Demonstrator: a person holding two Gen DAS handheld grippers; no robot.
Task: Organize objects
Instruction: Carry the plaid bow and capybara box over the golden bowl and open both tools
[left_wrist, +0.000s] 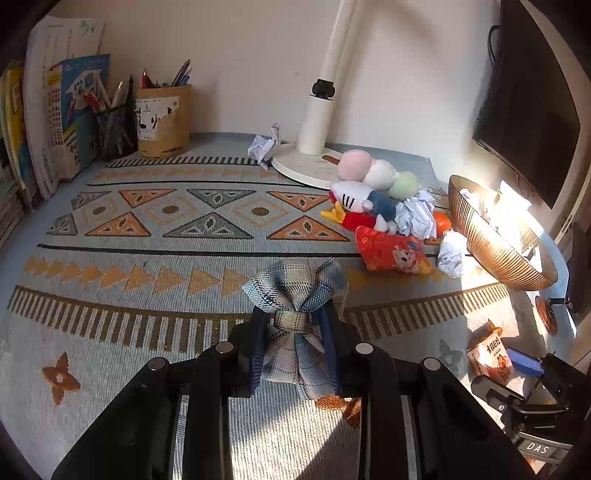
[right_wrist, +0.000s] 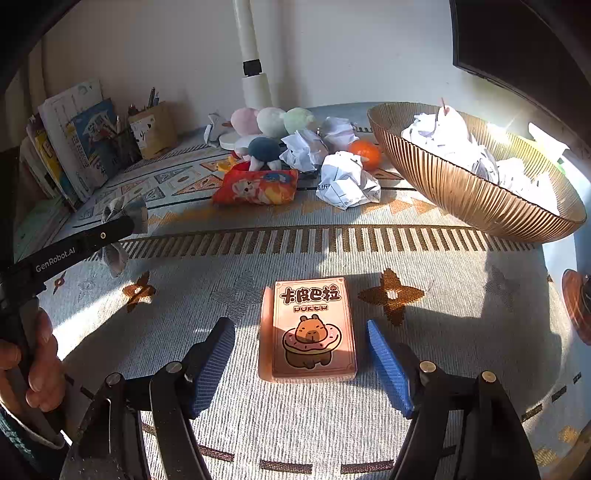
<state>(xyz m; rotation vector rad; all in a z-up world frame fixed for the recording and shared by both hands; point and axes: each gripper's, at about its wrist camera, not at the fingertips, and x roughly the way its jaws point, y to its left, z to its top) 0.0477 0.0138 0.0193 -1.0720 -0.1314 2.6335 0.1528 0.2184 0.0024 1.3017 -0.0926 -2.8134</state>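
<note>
Nearest your left gripper (left_wrist: 295, 332) is a plaid fabric bow (left_wrist: 295, 295), soft woven cloth in blue and cream checks with a knotted middle; your dark padded fingers (left_wrist: 330, 347) are pinched onto it at both sides, holding it above the patterned table cloth (left_wrist: 147, 258), a flat woven sheet with orange triangles and striped bands. Your right gripper (right_wrist: 301, 354) stands spread wide, its blue ribbed pads (right_wrist: 388, 365) on either side of a pink card box (right_wrist: 312, 328) without touching it; the box is a glossy rectangular pack printed with a capybara in a doughnut, lying flat near the cloth's front edge. Toward the right edge sits a ribbed amber bowl (right_wrist: 461, 192), shallow and glassy, filled with crumpled paper balls (right_wrist: 443, 140). Just beside it, more crumpled paper (right_wrist: 347, 181) lies on the cloth, next to a smooth orange fruit (right_wrist: 365, 153), a puffy red snack bag (right_wrist: 255, 186) and a heap of plush toys (left_wrist: 369, 192) in pastel rounds. At the back left corner stand a cardboard pen holder (left_wrist: 164, 122), a black mesh pen cup (left_wrist: 116, 131) and upright books (left_wrist: 66, 114). A white lamp base (left_wrist: 314, 166) rests along the back edge.
</note>
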